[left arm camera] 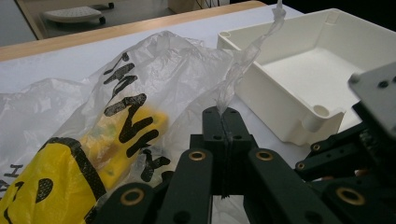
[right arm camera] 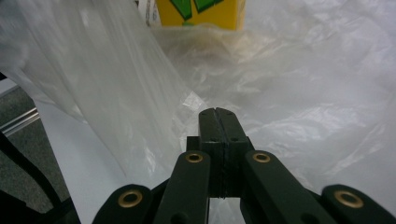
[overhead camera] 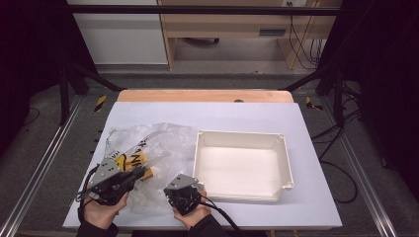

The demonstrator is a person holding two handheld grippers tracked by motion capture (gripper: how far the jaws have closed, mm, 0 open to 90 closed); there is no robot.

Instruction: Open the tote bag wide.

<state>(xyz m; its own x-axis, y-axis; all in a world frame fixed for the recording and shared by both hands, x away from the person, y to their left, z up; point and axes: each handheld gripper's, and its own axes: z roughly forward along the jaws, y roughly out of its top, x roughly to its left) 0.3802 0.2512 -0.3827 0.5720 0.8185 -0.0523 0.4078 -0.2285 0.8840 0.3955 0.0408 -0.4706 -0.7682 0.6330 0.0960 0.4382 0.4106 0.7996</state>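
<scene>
A clear plastic bag (overhead camera: 158,138) with black lettering and a yellow smiley lies on the left half of the table. A yellow carton (overhead camera: 134,160) is inside it. In the left gripper view, my left gripper (left arm camera: 224,116) is shut on a twisted strip of the bag (left arm camera: 154,60), which rises from the jaw tips. The yellow carton (left arm camera: 140,130) shows through the film at the left. My left gripper (overhead camera: 140,173) sits at the bag's near left. My right gripper (overhead camera: 180,190) is at its near right edge. In the right gripper view, my right gripper (right arm camera: 218,114) is shut with the bag's film (right arm camera: 303,93) at its tips. The carton (right arm camera: 201,11) lies beyond.
An open white plastic box (overhead camera: 242,134) stands right of the bag with nothing inside. Its near corner (left arm camera: 322,112) is close to both grippers. A pale mat (overhead camera: 257,113) covers the table. The table's wooden far edge (overhead camera: 205,95) and black frame bars lie beyond.
</scene>
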